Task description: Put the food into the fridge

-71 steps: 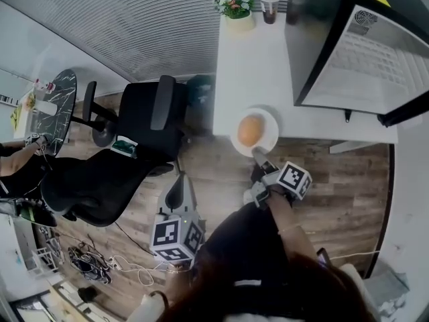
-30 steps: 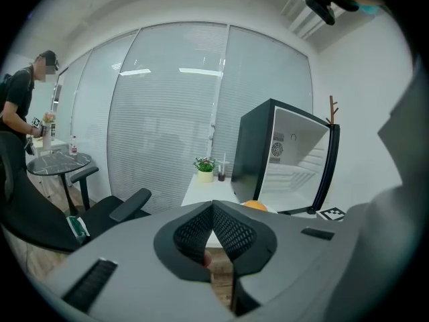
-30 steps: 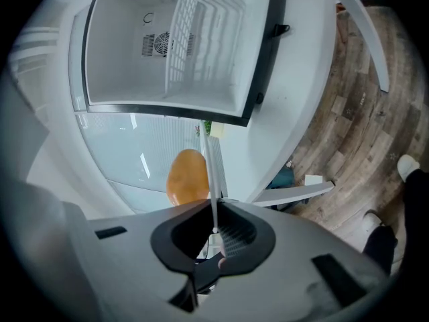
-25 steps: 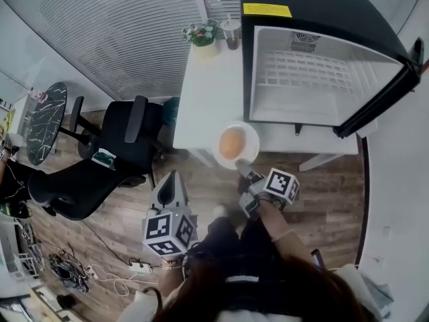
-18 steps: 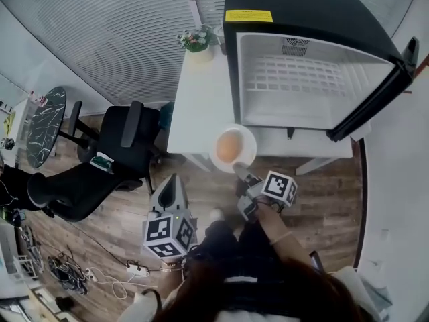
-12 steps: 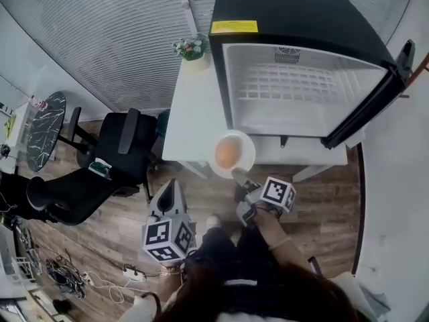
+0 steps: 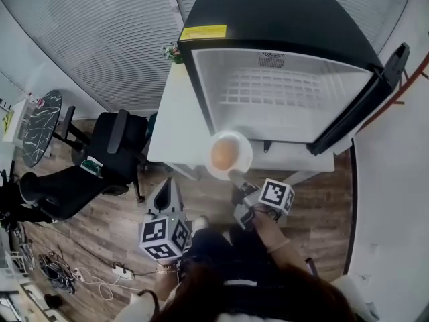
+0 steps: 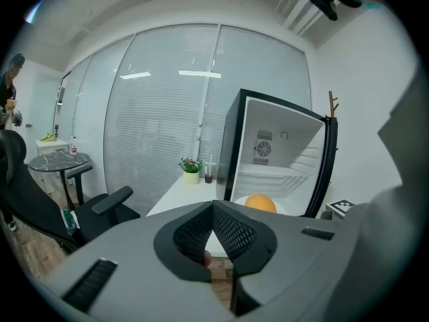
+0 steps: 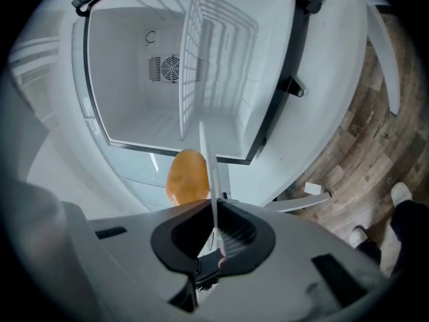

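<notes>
1. Plate (image 7: pixel 244 147) with round orange-brown food (image 7: pixel 223 153) held in mid-air at centre of head view, just short of open fridge (image 7: pixel 268 19) and above near edge of white counter (image 7: pixel 171 129).
2. Right gripper (image 7: pixel 236 176) with fingers clamped on plate's near rim. In right gripper view, rim seen edge-on as a thin white line pinched between the pads, food just beyond them, left of centre.
3. Left gripper (image 7: pixel 169 185) at lower left of plate, fingers together on nothing, apart from plate and well apart from fridge door (image 7: pixel 355 99).
4. Step in hand, by the look of it: carrying plate into the white cavity. Not yet inside, and food not yet on wire shelf (image 7: pixel 268 89).
5. Hold plate level on the way in. Rim-only pinch with the food's weight out ahead of the fingers, so far edge is likely to droop. Round, loose food, apt to roll off a tilted plate.
6. Enter squarely through the opening, clear of black frame at left and of door swung out at right of frame.
7. Set plate down flat and fully supported before easing fingers apart, then draw right gripper straight back along the rim line, without lifting or twisting.
8. Leave left gripper low and out of the path, ready for the door afterwards.
</notes>
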`<state>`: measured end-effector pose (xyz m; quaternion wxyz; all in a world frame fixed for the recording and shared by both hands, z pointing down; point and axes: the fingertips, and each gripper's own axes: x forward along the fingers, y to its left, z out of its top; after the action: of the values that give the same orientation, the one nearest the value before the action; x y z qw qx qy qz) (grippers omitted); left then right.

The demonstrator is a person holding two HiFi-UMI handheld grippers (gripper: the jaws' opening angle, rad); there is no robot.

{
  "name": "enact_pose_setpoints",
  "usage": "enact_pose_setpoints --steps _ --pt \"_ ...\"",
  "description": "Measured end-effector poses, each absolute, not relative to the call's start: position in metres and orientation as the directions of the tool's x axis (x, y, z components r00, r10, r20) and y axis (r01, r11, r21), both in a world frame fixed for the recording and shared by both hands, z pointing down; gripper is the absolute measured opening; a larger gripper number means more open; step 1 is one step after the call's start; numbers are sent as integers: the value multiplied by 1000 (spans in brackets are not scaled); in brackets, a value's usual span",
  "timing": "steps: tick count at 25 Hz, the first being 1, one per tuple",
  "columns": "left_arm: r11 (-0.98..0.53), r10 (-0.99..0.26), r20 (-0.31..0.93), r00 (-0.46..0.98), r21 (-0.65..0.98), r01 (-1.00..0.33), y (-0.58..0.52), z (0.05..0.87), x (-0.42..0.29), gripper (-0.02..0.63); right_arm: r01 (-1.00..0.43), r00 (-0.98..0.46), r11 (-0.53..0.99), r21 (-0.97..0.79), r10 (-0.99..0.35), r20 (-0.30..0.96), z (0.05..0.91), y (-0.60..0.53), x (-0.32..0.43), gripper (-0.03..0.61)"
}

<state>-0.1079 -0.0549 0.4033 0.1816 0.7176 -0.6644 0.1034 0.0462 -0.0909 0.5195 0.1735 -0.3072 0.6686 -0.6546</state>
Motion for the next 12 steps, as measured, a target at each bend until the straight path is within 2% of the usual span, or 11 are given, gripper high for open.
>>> enact_pose_setpoints --steps 12 --pt "-16 -913 403 64 121 -993 -36 404 -76 -1 -152 -758 -46 -987 -636 146 515 -86 84 9"
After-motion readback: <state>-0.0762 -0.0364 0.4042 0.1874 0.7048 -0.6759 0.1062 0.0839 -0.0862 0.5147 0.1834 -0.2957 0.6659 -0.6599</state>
